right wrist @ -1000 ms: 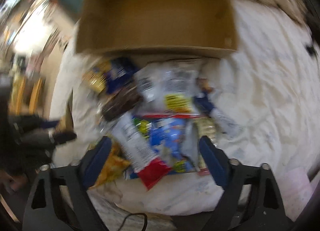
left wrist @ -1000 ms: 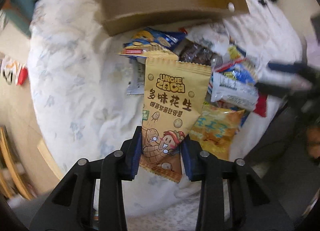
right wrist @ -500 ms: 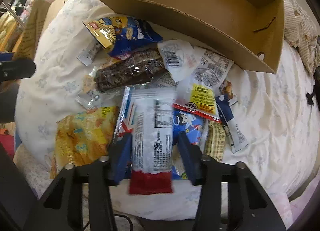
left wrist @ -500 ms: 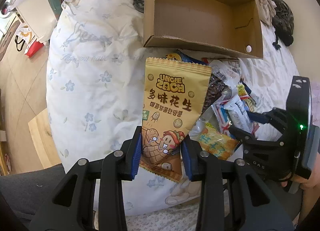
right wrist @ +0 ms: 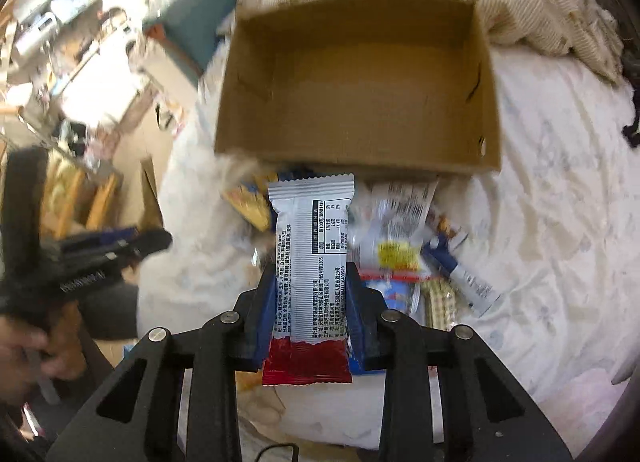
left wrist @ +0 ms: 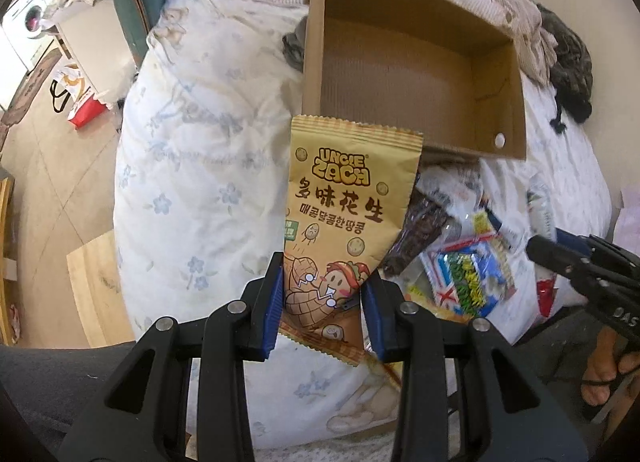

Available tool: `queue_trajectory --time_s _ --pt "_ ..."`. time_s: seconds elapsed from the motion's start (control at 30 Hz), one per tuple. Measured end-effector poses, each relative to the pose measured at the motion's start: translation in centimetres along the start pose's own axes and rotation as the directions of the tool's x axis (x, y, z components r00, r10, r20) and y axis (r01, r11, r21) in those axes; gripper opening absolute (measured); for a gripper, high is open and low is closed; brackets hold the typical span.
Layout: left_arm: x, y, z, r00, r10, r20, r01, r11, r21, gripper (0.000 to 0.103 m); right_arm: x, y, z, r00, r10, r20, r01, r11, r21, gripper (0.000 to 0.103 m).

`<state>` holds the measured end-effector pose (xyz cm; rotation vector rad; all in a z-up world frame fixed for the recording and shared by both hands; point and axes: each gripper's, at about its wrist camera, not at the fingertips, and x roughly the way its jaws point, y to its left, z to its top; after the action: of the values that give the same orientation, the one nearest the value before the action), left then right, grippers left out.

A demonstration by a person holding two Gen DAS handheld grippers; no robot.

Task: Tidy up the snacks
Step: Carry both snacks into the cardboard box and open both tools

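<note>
**Two snack packets gripped above the pile, cardboard box ahead**

The left gripper is clenched on the lower end of a yellow peanut packet, which stands upright between the blue pads, its top edge overlapping the near wall of the open cardboard box ahead of the fingers. The right gripper has its jaws closing on a silver packet with a red end; the pads press its sides, the red end hanging behind the fingers, the serrated top pointing toward the box. Beyond and right of these fingers lies the pile of remaining snacks on a floral bedspread. Each view shows the other gripper at its edge.
</note>
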<state>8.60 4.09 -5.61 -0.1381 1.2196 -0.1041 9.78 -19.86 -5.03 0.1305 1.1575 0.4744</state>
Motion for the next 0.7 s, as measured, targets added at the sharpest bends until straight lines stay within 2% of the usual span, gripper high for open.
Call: queue_trajectory --time_s 0.17,0.4,0.53,0.7 --pt "-1.8 -1.3 1.4 0.993 0.058 0.102 -0.063 0.997 0.046 0.031 -2.5 0.2 0.9 0.994 -0.004 0.106 -0.001 0.999 0.053 0.033" --pt "-3.2 -3.6 5.5 0.981 0.068 0.183 -0.085 0.993 0.085 0.031 -4.5 -0.6 5.3 0.970 -0.052 0.239 0.035 0.997 0.074 0.033" --pt "-2.8 -5.2 8.1 0.978 0.059 0.201 -0.083 0.990 0.110 0.031 -4.0 -2.2 7.6 0.970 -0.077 0.230 0.052 0.992 0.115 0.033" --pt "-0.9 -6.6 11.1 0.979 0.067 0.193 -0.091 0.989 0.120 0.032 -1.8 -4.7 9.9 0.969 -0.146 0.197 0.113 0.979 0.171 0.033"
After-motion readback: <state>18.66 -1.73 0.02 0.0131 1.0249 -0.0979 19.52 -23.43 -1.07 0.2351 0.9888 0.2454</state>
